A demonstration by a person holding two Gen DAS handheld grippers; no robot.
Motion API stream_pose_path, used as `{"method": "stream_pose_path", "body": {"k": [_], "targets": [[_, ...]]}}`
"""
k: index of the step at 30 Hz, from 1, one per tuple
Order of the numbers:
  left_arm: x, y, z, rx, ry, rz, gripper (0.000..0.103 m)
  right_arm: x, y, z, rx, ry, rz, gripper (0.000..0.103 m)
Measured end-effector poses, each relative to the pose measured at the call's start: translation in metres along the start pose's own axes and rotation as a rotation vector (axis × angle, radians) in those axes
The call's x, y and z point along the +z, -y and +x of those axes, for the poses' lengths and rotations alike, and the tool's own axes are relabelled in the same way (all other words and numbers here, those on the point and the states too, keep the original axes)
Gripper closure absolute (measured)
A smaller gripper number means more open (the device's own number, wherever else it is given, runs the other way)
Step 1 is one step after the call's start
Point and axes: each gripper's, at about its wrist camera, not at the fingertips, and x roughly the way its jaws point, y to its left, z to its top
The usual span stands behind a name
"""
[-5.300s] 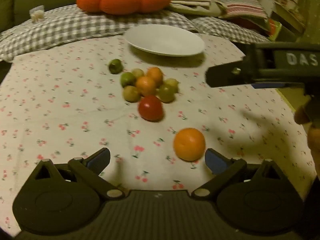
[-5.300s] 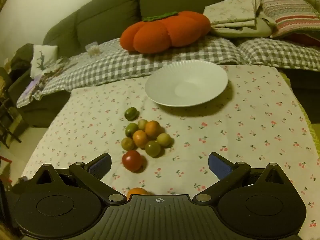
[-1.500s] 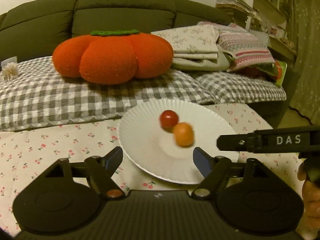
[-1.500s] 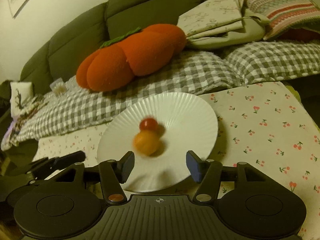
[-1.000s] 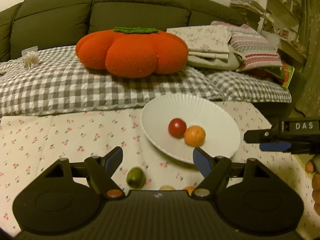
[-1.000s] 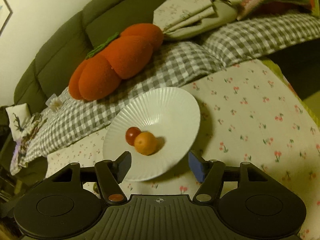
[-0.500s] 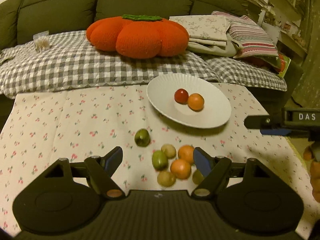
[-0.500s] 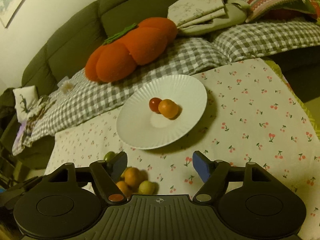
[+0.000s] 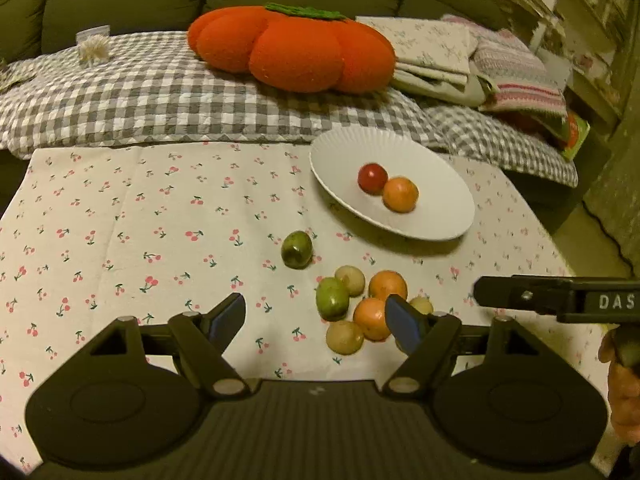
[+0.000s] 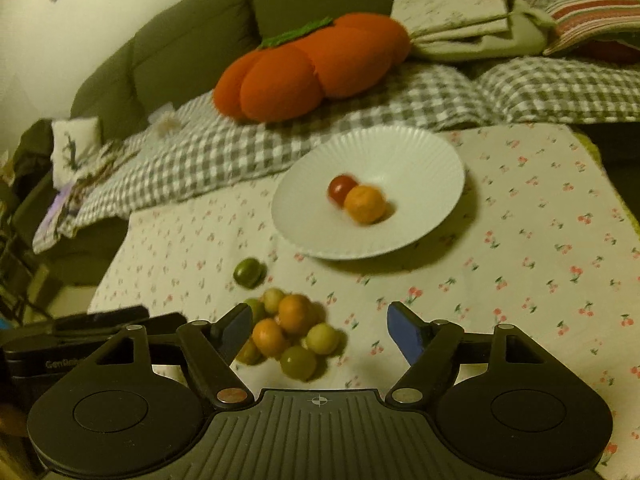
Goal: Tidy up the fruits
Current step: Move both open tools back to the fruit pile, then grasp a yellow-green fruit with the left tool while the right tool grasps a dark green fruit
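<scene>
Both grippers have pulled back from the white plate (image 9: 440, 224), so the pile of small fruits (image 9: 360, 312) that was out of sight a moment ago now shows on the desk (image 9: 120, 220). The right gripper (image 10: 318, 326) has just been opening its fingers, and nothing sits between them.

The left gripper (image 9: 316, 320) holds its fingers wide apart and grips nothing. In its view the pile lies just past the fingertips, and the blue pad of one finger (image 9: 402, 322) hides part of it. The right gripper's fingers are wide too and touch nothing. In its view the pile sits low between them, close to one finger (image 10: 236, 330).

The pile has two orange fruits and several green and yellow ones, all touching. One darker green fruit (image 9: 296, 249) lies alone, near the pile and between it and the plate.

On the plate a red tomato (image 9: 372, 178) and an orange (image 9: 400, 194) rest side by side, touching.

The desk wears a cloth with little cherries. Behind it is a sofa with a checked blanket (image 9: 140, 100), a big orange pumpkin cushion (image 9: 296, 48) and folded cloths (image 9: 432, 52). A person's hand (image 9: 624, 392) shows at the right edge of the left view, under the other gripper.
</scene>
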Motion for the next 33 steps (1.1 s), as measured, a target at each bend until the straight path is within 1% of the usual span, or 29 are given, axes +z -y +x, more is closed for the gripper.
{"method": "stream_pose_path", "body": {"k": [3, 6, 9, 12, 14, 16, 20, 21, 22, 23, 24, 27, 33], "targets": [[-0.005, 0.006, 0.006, -0.015, -0.026, 0.024, 0.028, -0.005, 0.003, 0.009, 0.029, -0.049, 0.040, 0.027], [-0.012, 0.013, 0.013, -0.010, -0.057, 0.053, 0.033, -0.008, 0.008, 0.018, 0.041, -0.089, 0.092, 0.028], [-0.018, 0.019, 0.020, -0.011, -0.074, 0.079, 0.037, -0.009, 0.012, 0.022, 0.053, -0.107, 0.124, 0.028], [-0.022, 0.023, 0.026, -0.008, -0.075, 0.102, 0.040, -0.010, 0.011, 0.024, 0.043, -0.114, 0.119, 0.028], [-0.024, 0.027, 0.031, -0.003, -0.078, 0.117, 0.044, -0.011, 0.010, 0.025, 0.040, -0.114, 0.113, 0.028], [-0.026, 0.030, 0.037, -0.004, -0.083, 0.136, 0.052, -0.011, 0.009, 0.025, 0.037, -0.114, 0.106, 0.028], [-0.028, 0.033, 0.047, 0.008, -0.084, 0.156, 0.059, -0.011, 0.008, 0.026, 0.031, -0.116, 0.093, 0.030], [-0.028, 0.032, 0.050, 0.012, -0.087, 0.153, 0.063, -0.011, 0.009, 0.026, 0.031, -0.116, 0.091, 0.031], [-0.028, 0.031, 0.052, 0.010, -0.091, 0.151, 0.071, -0.011, 0.009, 0.026, 0.031, -0.115, 0.090, 0.032], [-0.029, 0.031, 0.054, 0.006, -0.096, 0.149, 0.075, -0.011, 0.008, 0.026, 0.031, -0.113, 0.089, 0.034], [-0.028, 0.030, 0.055, 0.008, -0.096, 0.151, 0.077, -0.011, 0.008, 0.026, 0.031, -0.111, 0.085, 0.035], [-0.028, 0.029, 0.053, 0.002, -0.094, 0.144, 0.077, -0.011, 0.009, 0.027, 0.028, -0.108, 0.081, 0.037], [-0.026, 0.027, 0.042, 0.017, -0.096, 0.115, 0.077, -0.011, 0.008, 0.028, 0.026, -0.108, 0.064, 0.038]]}}
